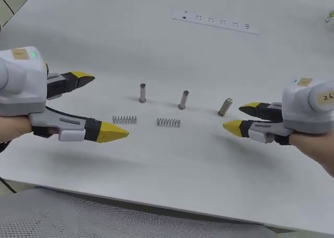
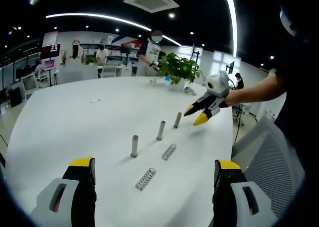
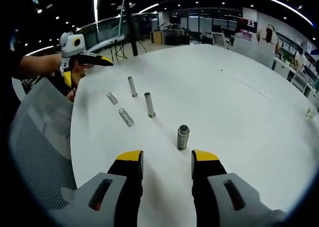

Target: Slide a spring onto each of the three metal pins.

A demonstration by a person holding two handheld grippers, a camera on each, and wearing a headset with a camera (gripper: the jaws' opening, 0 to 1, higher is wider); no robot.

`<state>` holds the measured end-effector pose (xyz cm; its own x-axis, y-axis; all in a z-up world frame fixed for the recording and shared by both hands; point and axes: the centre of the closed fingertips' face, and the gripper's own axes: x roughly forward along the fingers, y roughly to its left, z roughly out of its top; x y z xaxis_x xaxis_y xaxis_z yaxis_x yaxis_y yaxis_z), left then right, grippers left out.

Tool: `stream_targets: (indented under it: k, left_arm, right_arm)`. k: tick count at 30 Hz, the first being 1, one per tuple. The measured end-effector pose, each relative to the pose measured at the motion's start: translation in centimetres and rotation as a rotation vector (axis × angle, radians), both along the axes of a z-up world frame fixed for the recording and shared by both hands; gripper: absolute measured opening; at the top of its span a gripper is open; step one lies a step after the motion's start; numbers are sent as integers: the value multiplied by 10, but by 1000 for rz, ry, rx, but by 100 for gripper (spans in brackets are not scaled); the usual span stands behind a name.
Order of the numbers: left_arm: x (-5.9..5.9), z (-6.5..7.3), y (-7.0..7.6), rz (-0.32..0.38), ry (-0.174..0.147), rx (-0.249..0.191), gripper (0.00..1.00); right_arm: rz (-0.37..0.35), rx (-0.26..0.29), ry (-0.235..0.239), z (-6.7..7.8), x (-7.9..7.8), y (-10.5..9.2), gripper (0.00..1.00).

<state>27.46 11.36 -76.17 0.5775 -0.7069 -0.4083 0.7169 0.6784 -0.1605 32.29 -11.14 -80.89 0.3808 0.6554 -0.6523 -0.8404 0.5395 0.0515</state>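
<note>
A big white table (image 1: 172,45) has three pins standing in a row. The right pin (image 1: 225,106) wears a spring (it leans a little). The left pin (image 1: 142,92) and middle pin (image 1: 183,99) are bare. The left spring (image 1: 124,120) and the other spring (image 1: 168,122) lie flat just beside them. The left gripper (image 1: 108,106) has its jaws wide apart and empty. The right gripper (image 1: 233,117) has a small gap between its jaws, empty too.

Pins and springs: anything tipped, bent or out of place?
Nothing stands out. Left pin and middle pin stand upright and bare; the fitted spring sits on the third; two loose springs lie flat.
</note>
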Motion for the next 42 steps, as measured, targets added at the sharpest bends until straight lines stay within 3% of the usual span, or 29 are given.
stream_targets:
  k: [18,27,42]
  left_arm:
    - [-2,-1,2,5,8,0,97]
    - [-2,2,-2,0,5,-6,97]
    - [-1,0,2,2,13,2,96]
  right_arm:
    - [59,10,30,-4,-29,1,36]
    - [78,7,32,-2,-30,2,36]
    - [173,-15,6,3,-27,30,35]
